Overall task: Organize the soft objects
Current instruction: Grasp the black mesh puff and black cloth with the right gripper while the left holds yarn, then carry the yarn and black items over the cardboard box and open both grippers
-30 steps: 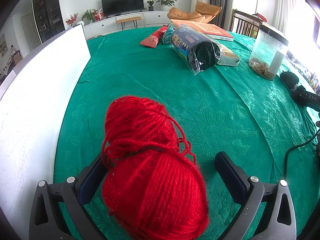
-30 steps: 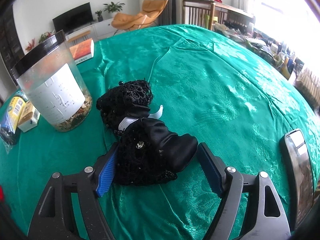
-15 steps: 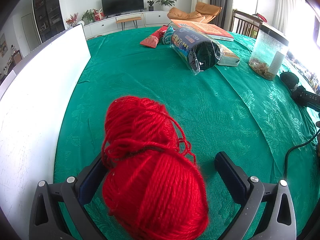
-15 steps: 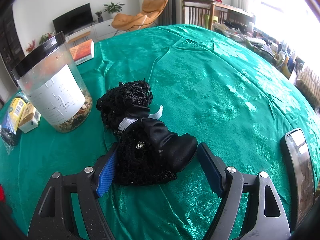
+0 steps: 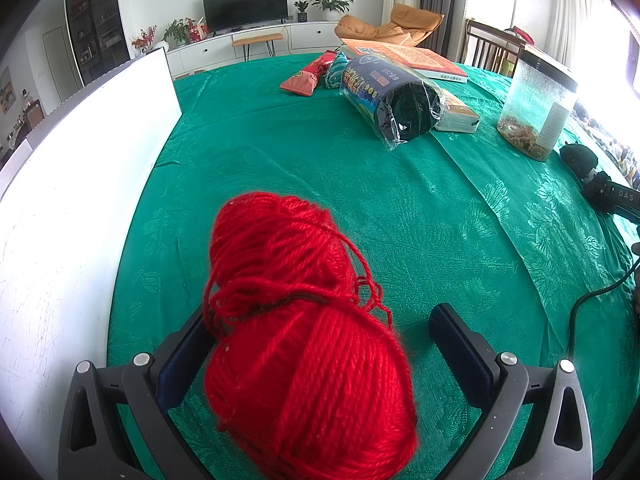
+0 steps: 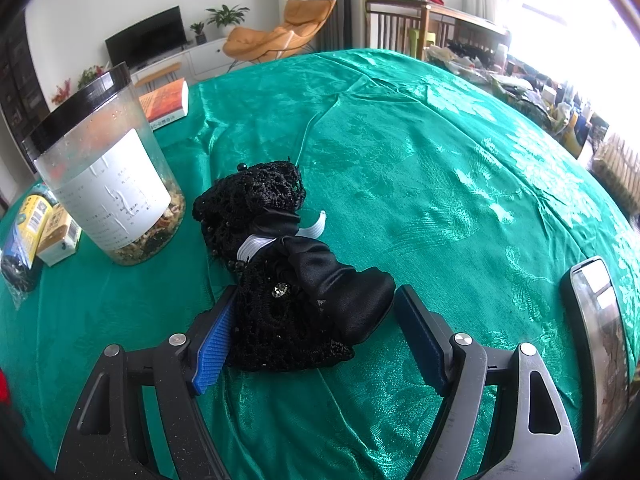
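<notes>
A red yarn skein (image 5: 304,344) lies on the green tablecloth (image 5: 280,152), close up in the left wrist view. My left gripper (image 5: 320,316) is open around it: the left finger (image 5: 184,356) touches the yarn, and the right finger (image 5: 460,352) stands clear of it. In the right wrist view a black lace and satin hair bow (image 6: 304,288) rests on the cloth. My right gripper (image 6: 316,294) is open wide with the bow between its blue pads (image 6: 212,344), which sit at the bow's edges without squeezing it.
A white board (image 5: 80,200) stands along the left. At the back lie a wrapped dark roll (image 5: 392,104), a book (image 5: 404,58) and a red pouch (image 5: 306,78). A clear jar (image 6: 108,176) stands left of the bow and a phone (image 6: 596,340) lies to its right. A black cable (image 5: 592,296) runs near the right edge.
</notes>
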Motion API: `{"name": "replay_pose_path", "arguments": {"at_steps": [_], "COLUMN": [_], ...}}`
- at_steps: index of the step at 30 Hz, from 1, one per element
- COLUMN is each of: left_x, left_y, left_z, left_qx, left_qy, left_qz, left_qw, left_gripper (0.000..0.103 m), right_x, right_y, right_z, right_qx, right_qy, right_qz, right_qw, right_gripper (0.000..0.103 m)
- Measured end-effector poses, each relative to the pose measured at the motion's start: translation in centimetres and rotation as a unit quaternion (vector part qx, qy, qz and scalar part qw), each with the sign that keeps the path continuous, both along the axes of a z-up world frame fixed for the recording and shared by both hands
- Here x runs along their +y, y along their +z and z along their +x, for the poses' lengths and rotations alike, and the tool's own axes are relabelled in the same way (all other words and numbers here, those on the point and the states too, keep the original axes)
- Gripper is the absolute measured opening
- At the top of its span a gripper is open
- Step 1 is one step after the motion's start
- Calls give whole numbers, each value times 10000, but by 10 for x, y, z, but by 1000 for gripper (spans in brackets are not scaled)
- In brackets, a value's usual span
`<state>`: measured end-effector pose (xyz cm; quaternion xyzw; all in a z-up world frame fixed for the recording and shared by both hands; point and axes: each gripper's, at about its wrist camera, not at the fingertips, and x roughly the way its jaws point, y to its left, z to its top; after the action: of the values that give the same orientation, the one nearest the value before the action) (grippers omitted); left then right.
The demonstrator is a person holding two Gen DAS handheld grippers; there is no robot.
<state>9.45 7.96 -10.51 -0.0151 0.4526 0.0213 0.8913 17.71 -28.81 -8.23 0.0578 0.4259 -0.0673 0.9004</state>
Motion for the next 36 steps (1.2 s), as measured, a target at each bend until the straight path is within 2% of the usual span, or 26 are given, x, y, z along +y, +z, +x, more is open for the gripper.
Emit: {"name": "replay_pose_path", "arguments": {"at_steps": [12, 14, 16, 18, 19, 21, 23, 25, 26, 27, 28, 31, 33, 36], "left_x": [0, 0, 1, 3, 5, 5, 3, -1, -3, -3, -2, 9, 11, 13], "left_y": [0, 1, 3, 8, 10, 13, 14, 15, 15, 15, 16, 25, 39, 63], "left_z": [0, 1, 1, -2, -3, -1, 1, 4, 5, 5, 6, 7, 4, -1], "left_qx": [8, 146, 318, 301, 305, 348, 372, 373, 388, 391, 364, 279, 63, -171], "left_qy": [2, -47, -87, -85, -74, -75, -129, -205, -211, -157, -157, -118, -95, -156], "left_qz": [9, 19, 48, 51, 15, -95, -176, -199, -160, -36, -55, -653, -846, -1129], "left_qw": [10000, 9999, 9994, 9995, 9995, 9993, 9991, 9989, 9989, 9991, 9992, 9974, 9963, 9933], "left_gripper": [103, 103, 103, 103, 103, 103, 103, 90, 69, 49, 49, 46, 46, 46], "right_x": [1, 3, 0, -7, -11, -10, 9, 29, 36, 40, 39, 24, 17, 21], "right_y": [0, -1, 1, 8, 15, 34, 39, 30, 27, 24, 22, 30, 49, 89], "right_z": [0, 1, 8, 24, 30, 35, 42, 50, 51, 51, 51, 47, 41, 27], "right_qx": [12, 33, 174, 653, 724, 537, 590, 859, 853, 793, 797, 584, 254, -342], "right_qy": [5, 40, 275, 622, 634, 774, 1169, 1545, 1564, 1499, 1329, 718, 365, 313], "right_qz": [-21, -39, -47, 67, 139, 62, -171, -451, -644, -768, -840, -373, -263, -221], "right_qw": [10000, 10000, 9995, 9959, 9953, 9955, 9912, 9832, 9819, 9825, 9844, 9950, 9987, 9987], "right_gripper": [80, 83, 84, 82, 82, 82, 82, 79, 74, 37, 34, 31, 31, 31]}}
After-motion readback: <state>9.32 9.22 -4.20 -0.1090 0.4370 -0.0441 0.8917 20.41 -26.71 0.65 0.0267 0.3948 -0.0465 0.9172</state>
